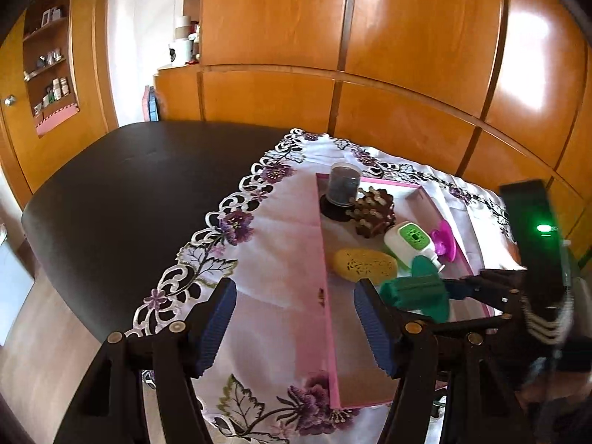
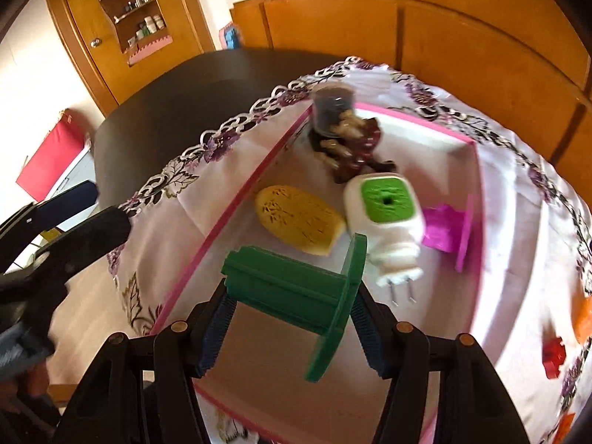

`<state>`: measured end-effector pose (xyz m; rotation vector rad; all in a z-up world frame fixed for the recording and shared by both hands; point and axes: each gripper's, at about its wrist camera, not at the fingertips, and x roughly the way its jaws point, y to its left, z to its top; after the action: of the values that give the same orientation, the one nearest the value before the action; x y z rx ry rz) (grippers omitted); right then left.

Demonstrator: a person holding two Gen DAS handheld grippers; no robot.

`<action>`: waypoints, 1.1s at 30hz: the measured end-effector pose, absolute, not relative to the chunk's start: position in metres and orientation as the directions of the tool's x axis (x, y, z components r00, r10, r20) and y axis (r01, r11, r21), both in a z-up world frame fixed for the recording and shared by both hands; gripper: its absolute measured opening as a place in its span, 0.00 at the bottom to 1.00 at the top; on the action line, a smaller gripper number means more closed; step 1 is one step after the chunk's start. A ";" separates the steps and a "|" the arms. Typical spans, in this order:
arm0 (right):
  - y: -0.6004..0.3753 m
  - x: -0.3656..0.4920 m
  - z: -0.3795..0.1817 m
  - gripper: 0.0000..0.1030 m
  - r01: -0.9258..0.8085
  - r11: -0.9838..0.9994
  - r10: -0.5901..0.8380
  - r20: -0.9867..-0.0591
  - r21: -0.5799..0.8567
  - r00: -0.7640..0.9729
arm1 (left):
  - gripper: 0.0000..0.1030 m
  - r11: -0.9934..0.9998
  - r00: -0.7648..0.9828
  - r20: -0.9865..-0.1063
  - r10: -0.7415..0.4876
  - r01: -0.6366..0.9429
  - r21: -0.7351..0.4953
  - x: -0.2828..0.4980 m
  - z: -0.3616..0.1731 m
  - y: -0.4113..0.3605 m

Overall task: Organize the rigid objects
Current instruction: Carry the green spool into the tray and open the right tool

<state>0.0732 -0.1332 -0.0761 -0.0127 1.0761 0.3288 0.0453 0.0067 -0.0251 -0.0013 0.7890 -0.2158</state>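
Note:
My right gripper [image 2: 290,309] is shut on a green plastic spool [image 2: 292,288] and holds it over the near part of the pink-rimmed box [image 2: 236,199]. The spool also shows in the left wrist view [image 1: 414,288], with the right gripper [image 1: 477,288] reaching in from the right. My left gripper [image 1: 294,318] is open and empty over the box's left wall [image 1: 325,259]. In the box lie a yellow oval case [image 2: 298,222], a white and green plug-in device [image 2: 386,218], a magenta piece [image 2: 449,229], a brown beaded object [image 2: 351,140] and a dark jar [image 2: 331,109].
The box sits on a white cloth with purple flowers [image 1: 273,229] over a dark table [image 1: 129,192]. A red piece [image 2: 553,357] and orange pieces [image 2: 584,318] lie on the cloth to the right. Wooden cabinets [image 1: 407,55] stand behind.

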 end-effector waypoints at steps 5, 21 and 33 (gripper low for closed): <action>-0.116 0.090 -0.091 0.60 -0.259 0.964 0.171 -0.882 0.058 0.440 | 0.65 0.981 0.679 -0.710 -0.184 0.177 -0.085 0.046 -0.029 0.012; -0.115 0.091 -0.094 0.61 -0.204 0.973 0.191 -0.879 0.110 0.436 | 0.65 0.982 0.679 -0.713 -0.175 0.168 -0.082 0.045 -0.030 0.014; -0.126 0.073 -0.082 0.69 -0.179 0.974 0.209 -0.857 0.139 0.470 | 0.65 0.982 0.679 -0.713 -0.176 0.172 -0.078 0.042 -0.030 0.012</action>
<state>0.0727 -0.1262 -0.0820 0.0312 1.0548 0.2373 0.0420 0.0117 -0.0304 -0.0047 0.8007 -0.1956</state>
